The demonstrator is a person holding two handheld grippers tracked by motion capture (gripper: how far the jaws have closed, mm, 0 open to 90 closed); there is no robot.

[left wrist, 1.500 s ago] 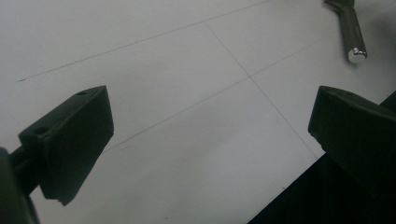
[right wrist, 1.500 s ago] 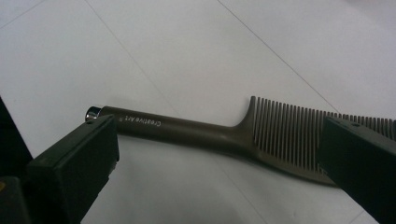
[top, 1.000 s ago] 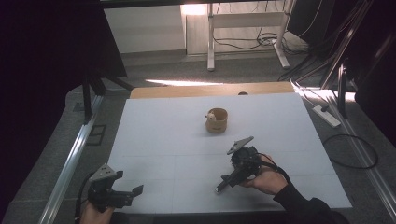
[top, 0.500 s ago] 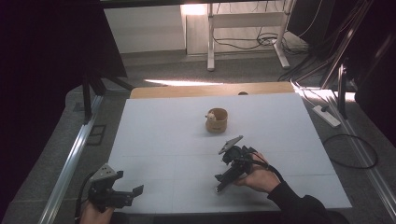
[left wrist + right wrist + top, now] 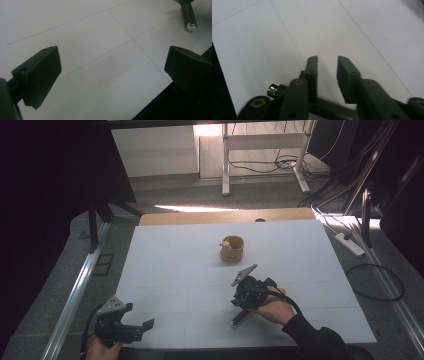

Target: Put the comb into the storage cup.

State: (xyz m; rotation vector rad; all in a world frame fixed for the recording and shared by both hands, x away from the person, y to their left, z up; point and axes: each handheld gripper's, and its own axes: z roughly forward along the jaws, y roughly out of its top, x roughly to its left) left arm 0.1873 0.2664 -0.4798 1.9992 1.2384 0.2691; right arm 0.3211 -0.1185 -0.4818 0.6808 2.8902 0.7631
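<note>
The right gripper (image 5: 327,59) has just been closing: its fingers stand narrowly apart, gap empty. The dark rod (image 5: 239,318) near the table's (image 5: 175,260) front edge crosses beneath their roots. Judged best: reopen, set the pads astride the rod, then close. The left gripper's (image 5: 112,58) fingers are spread wide.

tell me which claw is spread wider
The left claw, at the near left corner: jaws wide apart. The right claw has just been closing, gap narrow, nothing between.
</note>
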